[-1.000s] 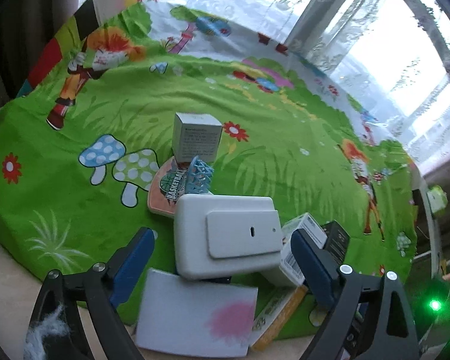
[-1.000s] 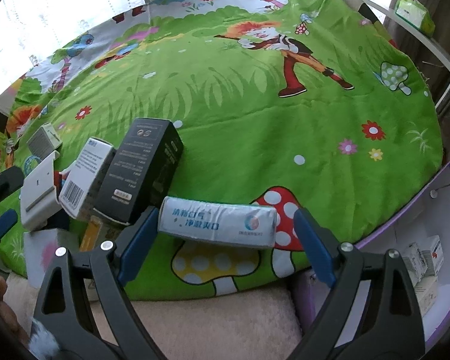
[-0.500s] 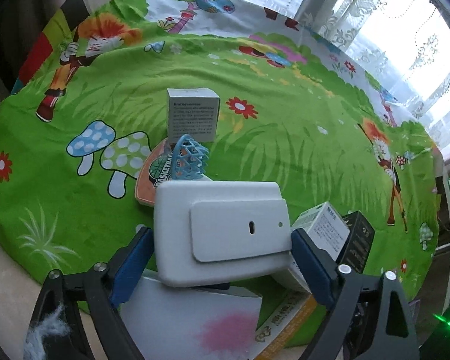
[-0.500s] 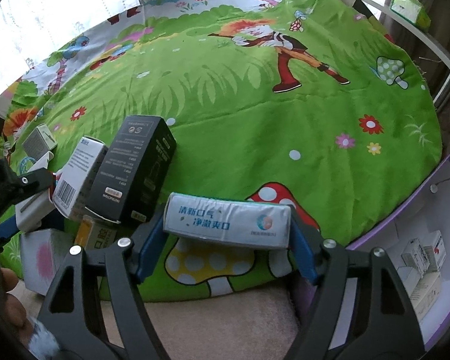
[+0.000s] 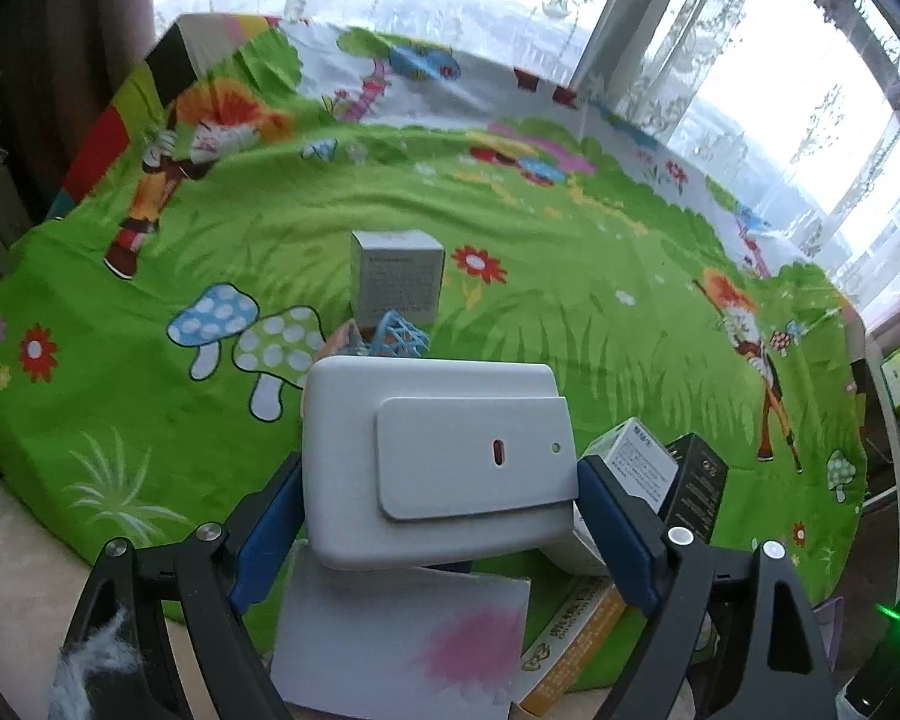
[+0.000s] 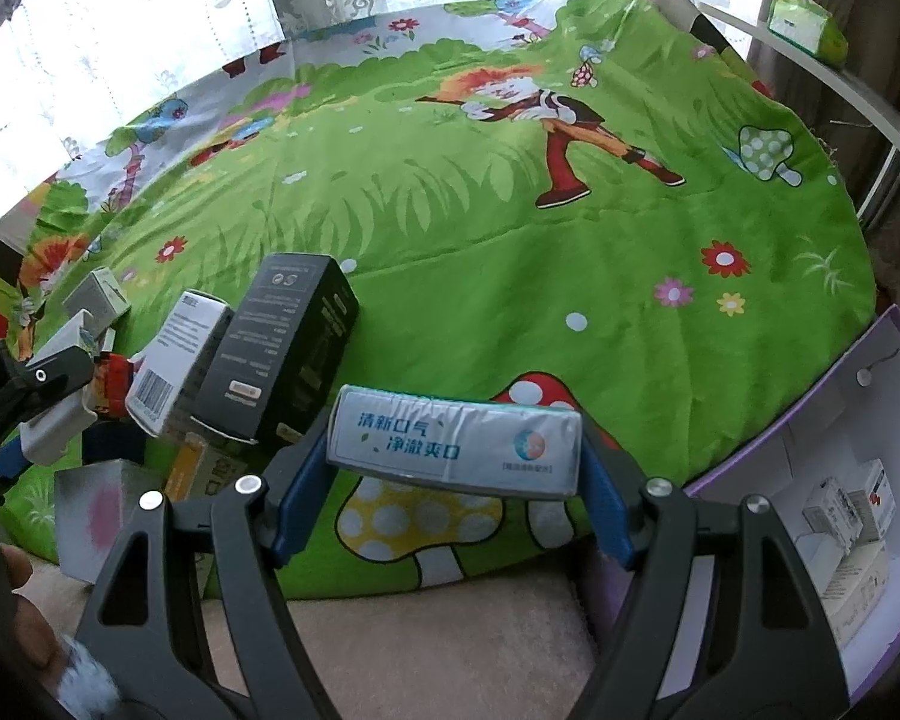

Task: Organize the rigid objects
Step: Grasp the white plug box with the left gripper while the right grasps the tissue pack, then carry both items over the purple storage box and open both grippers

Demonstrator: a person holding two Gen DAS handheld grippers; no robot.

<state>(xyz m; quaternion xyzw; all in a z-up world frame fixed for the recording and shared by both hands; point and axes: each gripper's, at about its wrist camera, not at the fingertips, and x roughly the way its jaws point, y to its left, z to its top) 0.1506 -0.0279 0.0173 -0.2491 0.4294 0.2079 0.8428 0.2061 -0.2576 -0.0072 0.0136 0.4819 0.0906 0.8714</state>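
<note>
White plastic box and a blue-and-white pack, each held by its two ends over the green cartoon cloth.

Left gripper jaws squeeze the smooth, hard white plastic box; right gripper jaws squeeze the shiny wrapped blue-and-white pack. Both look light and stiff; the wrap may be slippery. Cardboard boxes, like the black carton, stand beside.
</note>
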